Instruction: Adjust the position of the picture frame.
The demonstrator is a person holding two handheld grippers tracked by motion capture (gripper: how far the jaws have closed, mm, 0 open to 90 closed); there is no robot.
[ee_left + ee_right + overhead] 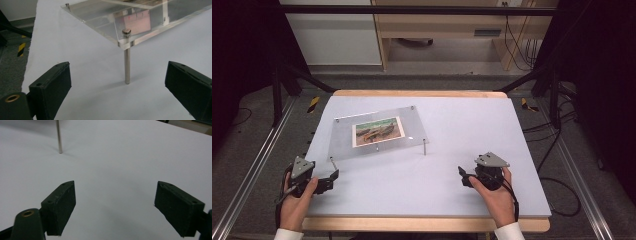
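table (472,130): pale grey-lilac top with a wood edge. Bare apart from one fixture.
acrylic frame (362,145): clear plate on thin metal legs, left of centre and a bit toward the far side. Tilted, far edge higher than near edge. From the left gripper view I see two clear layers pinned by capped studs at the corners.
photo (378,131): landscape print sandwiched in the plate, lying flat in it, roughly centred.
near-left leg (127,66): upright steel post under the plate's near-left corner, foot on the table, straight ahead of my left jaws.
near-right leg (59,137): same kind of post, up and to the left in the right gripper view, well apart from my right jaws.
left gripper (332,176): held low at the table's near-left corner, just beside that near-left corner of the frame. Jaws spread wide, nothing between them.
right gripper (463,177): near edge, right of centre, pointing left across bare table. Jaws spread, nothing between them.
step: my read is approach, both hands staged either side of the frame, no contact yet.
next move: likely bring the left in on the near-left corner or its post, and swing the right toward the near-right post. Needs a level, gentle grip; the legs are thin and the plate looks easy to tip or skid.
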